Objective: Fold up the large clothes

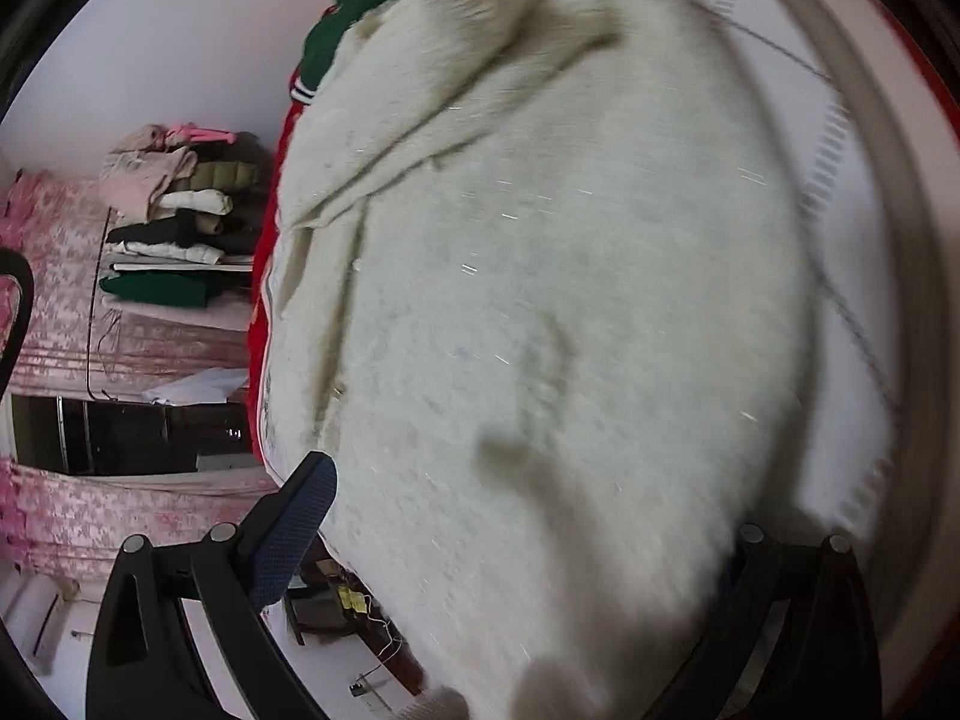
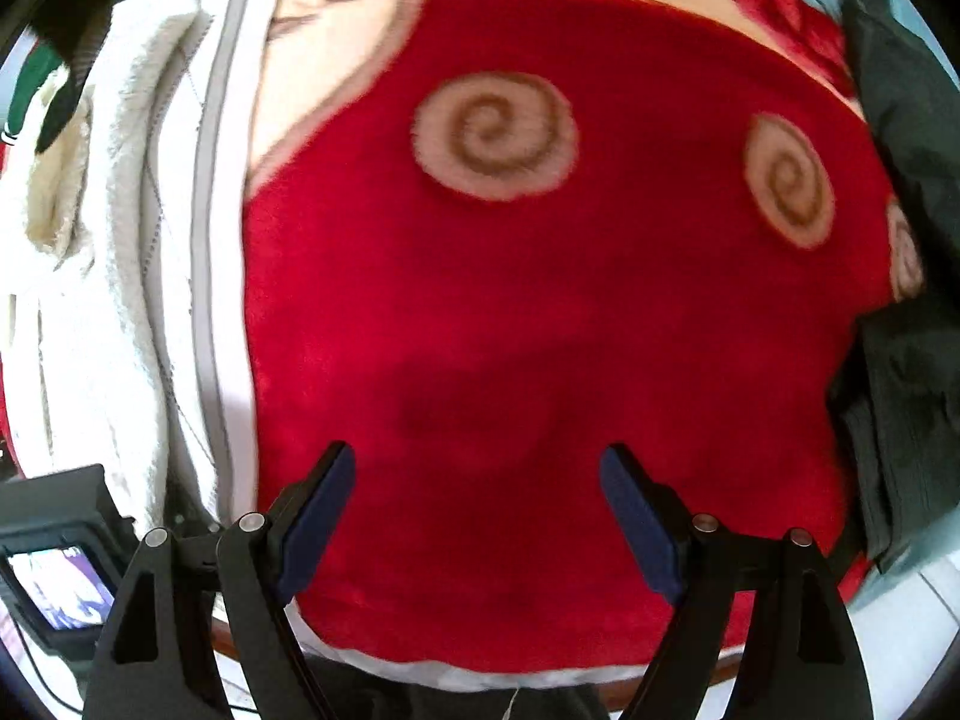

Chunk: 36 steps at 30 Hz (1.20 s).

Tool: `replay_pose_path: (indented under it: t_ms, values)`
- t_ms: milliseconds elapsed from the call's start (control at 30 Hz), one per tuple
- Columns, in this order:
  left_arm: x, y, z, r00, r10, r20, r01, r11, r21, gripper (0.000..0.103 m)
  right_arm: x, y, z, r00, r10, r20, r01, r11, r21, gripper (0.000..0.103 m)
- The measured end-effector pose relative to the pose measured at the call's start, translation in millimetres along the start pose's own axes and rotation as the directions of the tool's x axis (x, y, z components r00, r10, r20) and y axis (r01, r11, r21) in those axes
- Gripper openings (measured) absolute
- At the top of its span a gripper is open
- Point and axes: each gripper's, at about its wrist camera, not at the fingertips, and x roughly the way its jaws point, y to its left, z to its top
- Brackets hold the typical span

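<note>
One large white fleece garment [image 1: 540, 300] fills most of the left wrist view, fuzzy and blurred, bunched into a thick fold near the top and lying on a red blanket [image 1: 264, 276]. A green garment [image 1: 354, 6] shows beyond its upper edge. To the far left, a stack of folded clothes [image 1: 180, 210] sits on a pink patterned cover [image 1: 60, 276]. The left gripper [image 1: 528, 540] stands with its fingers wide apart; the left blue pad [image 1: 294, 534] is bare, while the fleece covers the space between the fingers and hides the right pad, so whether it holds anything cannot be told.

In the right wrist view the white garment [image 2: 108, 276] lies along the left side, its grey-trimmed edge beside the red blanket [image 2: 510, 312] with tan spirals. A dark garment [image 2: 906, 300] lies at the right. The right gripper [image 2: 480, 516] hovers over the blanket, jaws spread, holding nothing.
</note>
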Motion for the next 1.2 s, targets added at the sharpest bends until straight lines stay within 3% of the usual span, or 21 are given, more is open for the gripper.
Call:
replay_pose_path:
  t_ms: [33,100,167,200,267,333,367,500,567,667,733,767,867,1000,1100,1200]
  values:
    - [4,11,2,1.0,-0.013,0.01,0.013,1.0,-0.026,0.091,-3,3,7,1.0,0.011,0.001,-0.011,1.0,-0.001,0.085]
    - [1,21,3,0.998,-0.06,0.017,0.061,0.995,-0.073,0.043,0,11,21,0.999,0.052,0.006,-0.052,0.999,0.0,0.085]
    - [-3,40,2,0.993,-0.114,0.04,0.118,0.985,-0.123,0.018,-1,26,35,0.99,0.14,0.031,-0.14,0.99,-0.014,0.085]
    - [-7,49,2,0.991,-0.119,0.059,0.126,0.983,-0.135,0.015,-4,31,40,0.983,0.18,0.048,-0.179,0.984,-0.022,0.085]
    - [-16,67,2,0.986,-0.14,0.09,0.154,0.974,-0.168,0.013,-11,47,52,0.946,0.315,0.08,-0.312,0.949,-0.049,0.085]
    - [-22,81,3,0.982,-0.152,0.108,0.169,0.97,-0.173,0.012,-17,59,62,0.891,0.443,0.1,-0.439,0.897,-0.058,0.091]
    - [-25,85,5,0.98,-0.16,0.115,0.178,0.968,-0.176,0.012,-22,69,70,0.845,0.522,0.115,-0.518,0.853,-0.065,0.101]
    - [-24,102,10,0.971,-0.2,0.131,0.223,0.956,-0.192,0.012,-37,110,84,0.732,0.665,0.148,-0.657,0.746,-0.106,0.103]
    - [-18,109,12,0.964,-0.228,0.138,0.252,0.948,-0.194,0.012,-32,142,85,0.714,0.686,0.139,-0.679,0.727,-0.101,0.103]
    - [-13,116,13,0.949,-0.276,0.15,0.301,0.935,-0.186,0.012,-3,173,110,0.736,0.67,0.102,-0.67,0.742,-0.038,0.102]
    - [-9,124,14,0.937,-0.311,0.16,0.338,0.924,-0.182,0.011,12,197,123,0.762,0.643,0.084,-0.646,0.763,0.019,0.067]
    - [-7,130,14,0.929,-0.331,0.167,0.359,0.916,-0.179,0.011,14,204,121,0.803,0.588,0.099,-0.593,0.804,0.034,0.033]
    - [-1,160,12,0.897,-0.4,0.188,0.433,0.883,-0.183,0.01,-3,220,111,0.835,0.535,0.13,-0.544,0.838,0.048,0.027]
    - [15,214,4,0.848,-0.491,0.2,0.527,0.821,-0.22,0.01,-62,254,92,0.879,0.452,0.15,-0.454,0.891,-0.023,0.025]
    - [35,261,-1,0.801,-0.564,0.199,0.598,0.754,-0.272,0.01,-110,303,81,0.907,0.39,0.16,-0.38,0.92,-0.092,0.025]
    - [70,302,-6,0.765,-0.616,0.188,0.637,0.682,-0.359,0.01,-126,399,83,0.93,0.337,0.144,-0.313,0.935,-0.165,0.025]
